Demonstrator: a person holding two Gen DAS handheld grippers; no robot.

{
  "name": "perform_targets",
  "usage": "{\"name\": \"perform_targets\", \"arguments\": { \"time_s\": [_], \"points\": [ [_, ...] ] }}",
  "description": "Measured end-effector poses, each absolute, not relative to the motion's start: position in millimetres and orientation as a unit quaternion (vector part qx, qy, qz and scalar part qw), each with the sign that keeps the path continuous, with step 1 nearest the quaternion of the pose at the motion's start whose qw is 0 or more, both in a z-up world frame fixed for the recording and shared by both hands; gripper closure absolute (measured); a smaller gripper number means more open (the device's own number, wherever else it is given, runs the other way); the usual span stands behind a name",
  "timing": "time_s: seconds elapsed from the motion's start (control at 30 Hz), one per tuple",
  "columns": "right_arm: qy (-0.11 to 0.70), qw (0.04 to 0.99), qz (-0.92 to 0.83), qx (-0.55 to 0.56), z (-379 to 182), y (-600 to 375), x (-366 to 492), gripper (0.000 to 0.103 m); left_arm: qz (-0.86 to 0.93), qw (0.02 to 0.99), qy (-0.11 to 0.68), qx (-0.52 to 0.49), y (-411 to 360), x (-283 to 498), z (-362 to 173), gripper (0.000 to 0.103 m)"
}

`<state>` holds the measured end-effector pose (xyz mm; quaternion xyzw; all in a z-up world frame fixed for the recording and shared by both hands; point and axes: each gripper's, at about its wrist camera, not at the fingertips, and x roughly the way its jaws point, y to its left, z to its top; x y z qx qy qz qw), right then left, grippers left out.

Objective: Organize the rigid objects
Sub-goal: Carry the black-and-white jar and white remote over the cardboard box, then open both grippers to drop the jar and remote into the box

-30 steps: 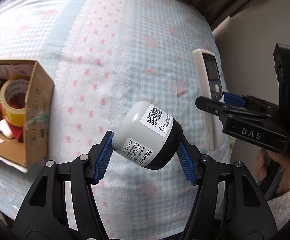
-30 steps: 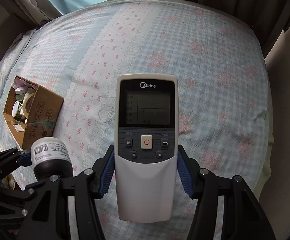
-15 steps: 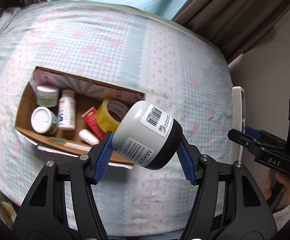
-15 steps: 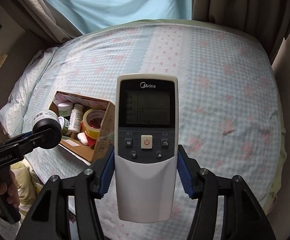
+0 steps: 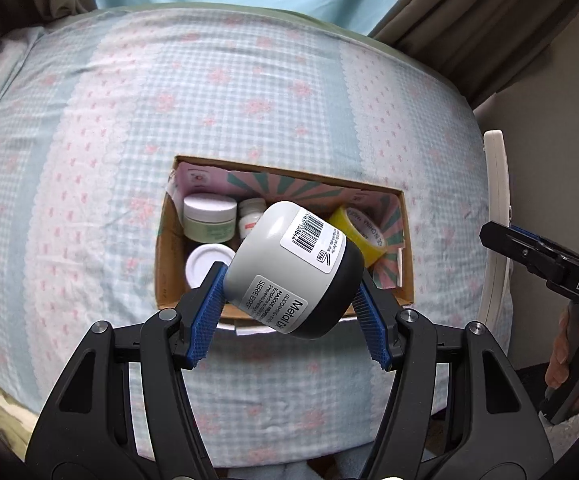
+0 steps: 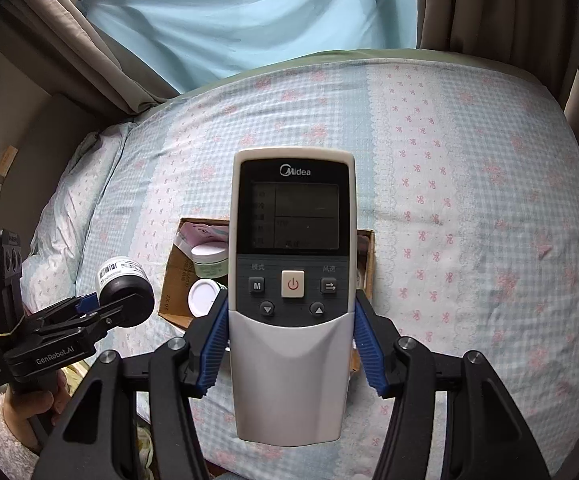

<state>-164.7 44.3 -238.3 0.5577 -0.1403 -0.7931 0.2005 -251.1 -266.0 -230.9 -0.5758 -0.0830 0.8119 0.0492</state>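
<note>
My left gripper (image 5: pixel 289 312) is shut on a grey jar with a black lid (image 5: pixel 293 268), tilted, hanging over the near part of an open cardboard box (image 5: pixel 407 248) on the bed. In the box lie two white-lidded jars (image 5: pixel 209 218), a small white bottle (image 5: pixel 251 216) and a roll of yellow tape (image 5: pixel 363 232). My right gripper (image 6: pixel 291 344) is shut on a white Midea remote control (image 6: pixel 291 280), held upright above the same box (image 6: pixel 173 276). The right wrist view shows the left gripper (image 6: pixel 89 308) with the jar (image 6: pixel 123 284) at the left.
The bed (image 5: pixel 89 160) has a blue-and-pink checked cover and fills both views. Curtains (image 6: pixel 249 12) hang behind it. A pillow (image 6: pixel 73 184) lies at the bed's left end. A hand in a fluffy white sleeve (image 6: pixel 5 424) holds the left gripper's handle.
Both grippers have travelled from the bed's right part to the box and risen. The box has come from the left edge of each view to under the jar and the remote.
</note>
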Motion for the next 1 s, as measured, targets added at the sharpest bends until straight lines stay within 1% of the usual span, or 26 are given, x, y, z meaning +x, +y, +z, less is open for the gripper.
{"name": "perform_targets", "arguments": {
  "time_s": [0.2, 0.33, 0.5, 0.73, 0.87, 1.0],
  "points": [
    [-0.133, 0.194, -0.787, 0.57, -248, -4, -179, 0.05, 0.804, 0.074, -0.059, -0.586, -292, -269, -244, 0.045],
    [-0.123, 0.195, -0.78, 0.582, -267, -28, -193, 0.05, 0.795, 0.095, -0.051, -0.597, -294, -283, -263, 0.045],
    [-0.108, 0.206, -0.77, 0.594, -310, -52, -211, 0.05, 0.78, 0.137, -0.032, -0.61, -281, -299, -305, 0.045],
    [-0.064, 0.255, -0.778, 0.571, -362, -69, -226, 0.05, 0.758, 0.197, 0.026, -0.621, -253, -302, -364, 0.045],
    [-0.048, 0.277, -0.771, 0.571, -382, -76, -223, 0.05, 0.748, 0.217, 0.05, -0.625, -245, -294, -382, 0.045],
    [-0.032, 0.288, -0.772, 0.565, -387, -82, -219, 0.05, 0.746, 0.235, 0.081, -0.618, -236, -285, -387, 0.045]
  ]
}}
